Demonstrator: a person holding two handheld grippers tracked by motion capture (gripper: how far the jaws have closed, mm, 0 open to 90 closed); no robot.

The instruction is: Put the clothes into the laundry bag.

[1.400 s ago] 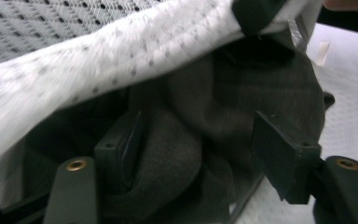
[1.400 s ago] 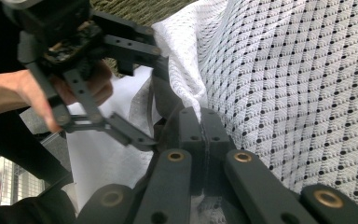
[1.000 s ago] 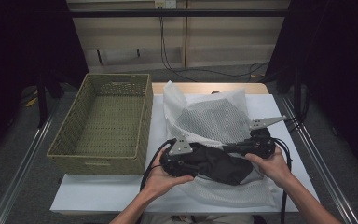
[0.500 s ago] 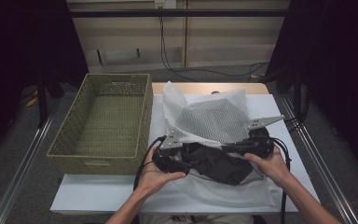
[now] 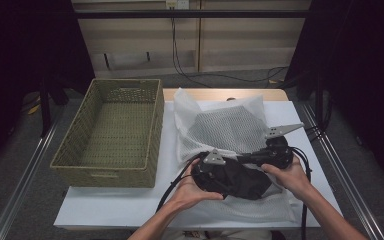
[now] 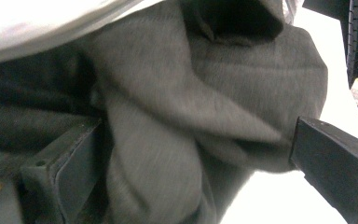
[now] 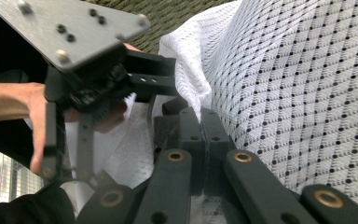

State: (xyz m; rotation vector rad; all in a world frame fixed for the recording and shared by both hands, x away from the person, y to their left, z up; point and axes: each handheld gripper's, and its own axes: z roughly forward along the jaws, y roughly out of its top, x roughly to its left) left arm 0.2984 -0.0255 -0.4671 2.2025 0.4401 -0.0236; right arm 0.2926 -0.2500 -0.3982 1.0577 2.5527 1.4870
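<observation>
Landmark: white mesh bag (image 5: 230,127), lying right of the wicker basket (image 5: 112,127).
Dark garment (image 5: 240,181): on the bag's near edge.
Left gripper (image 6: 186,163): I have just been spreading its jaws; garment bunched between them, unpinched.
Right gripper (image 7: 201,128): I keep it clenched on the bag's mesh edge.

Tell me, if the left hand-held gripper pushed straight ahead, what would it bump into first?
Most likely the dark garment: it bunches between the left hand-held gripper's open jaws, directly ahead.

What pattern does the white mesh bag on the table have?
The white mesh bag has a diamond weave with regular dark dots, clearest in the right gripper view.
</observation>
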